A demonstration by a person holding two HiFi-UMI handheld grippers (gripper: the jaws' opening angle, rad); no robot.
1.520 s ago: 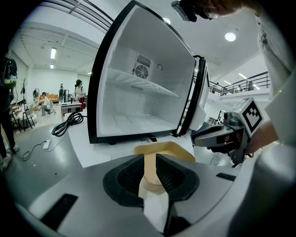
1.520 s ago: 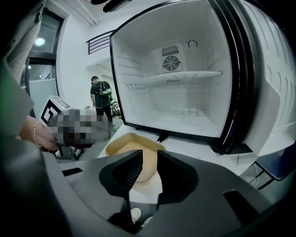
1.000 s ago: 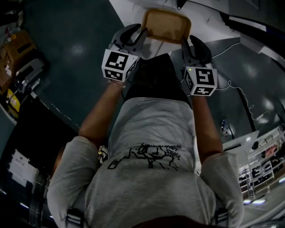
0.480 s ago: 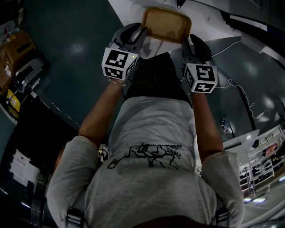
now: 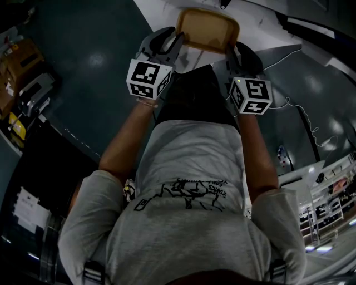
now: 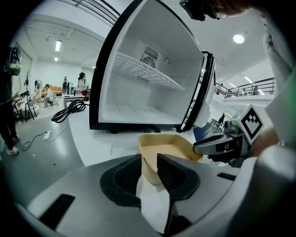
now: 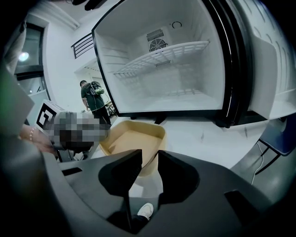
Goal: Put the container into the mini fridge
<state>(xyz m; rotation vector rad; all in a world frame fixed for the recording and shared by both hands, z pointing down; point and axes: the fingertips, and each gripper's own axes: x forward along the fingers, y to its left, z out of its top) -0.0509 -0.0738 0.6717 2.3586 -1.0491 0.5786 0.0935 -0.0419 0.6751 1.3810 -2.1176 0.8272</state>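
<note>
A shallow tan container [image 5: 207,30] hangs between both grippers, just in front of the open white mini fridge [image 6: 148,83]. My left gripper [image 5: 177,40] is shut on its left wall, and in the left gripper view the rim [image 6: 169,148] runs between the dark jaws of that gripper [image 6: 149,159]. My right gripper [image 5: 232,51] is shut on the opposite wall; its jaws have just been opening a little, with the container's wall [image 7: 134,141] still between them [image 7: 149,157]. The fridge [image 7: 171,69] is empty, with one wire shelf across it.
The fridge stands on a white table [image 5: 167,11] with its door [image 6: 203,92] swung open to the right. A black cable [image 6: 69,111] lies coiled on the table's left part. A person [image 7: 95,99] stands in the background, and a blue chair [image 7: 282,134] is at the right.
The right gripper's marker cube has rolled slightly. The container and both hands stay where they were.
</note>
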